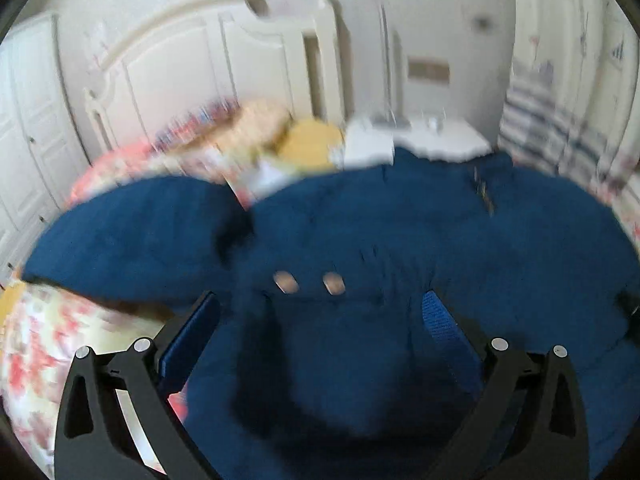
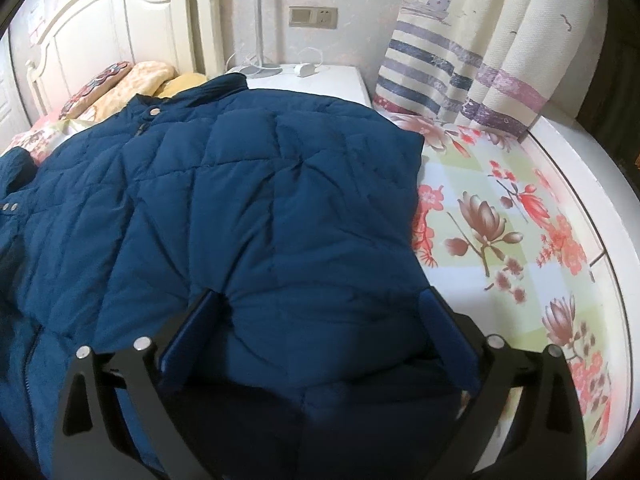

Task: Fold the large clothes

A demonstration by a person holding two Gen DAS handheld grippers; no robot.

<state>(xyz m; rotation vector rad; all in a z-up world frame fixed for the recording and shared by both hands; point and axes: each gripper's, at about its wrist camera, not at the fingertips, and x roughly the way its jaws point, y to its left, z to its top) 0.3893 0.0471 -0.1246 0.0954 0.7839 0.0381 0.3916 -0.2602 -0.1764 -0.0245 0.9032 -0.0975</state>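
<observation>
A large navy quilted puffer jacket (image 2: 260,184) lies spread on the floral bed sheet (image 2: 500,216), collar toward the headboard. In the blurred left wrist view the jacket (image 1: 400,232) fills the middle, with two metal snaps (image 1: 286,281) just ahead of my left gripper (image 1: 320,312). The left jaws stand wide apart with a dark fold of jacket between them. My right gripper (image 2: 324,308) is over the jacket's near right part. Its jaws stand wide, with a puffed bulge of fabric between the blue pads (image 2: 448,332). A sleeve (image 1: 132,232) lies out to the left.
A cream wooden headboard (image 2: 112,20) and pillows (image 2: 132,80) are at the far end. A white nightstand (image 2: 312,74) with a lamp pole and cable stands beside it. A striped curtain (image 2: 480,52) hangs at right, along the white bed edge (image 2: 608,208).
</observation>
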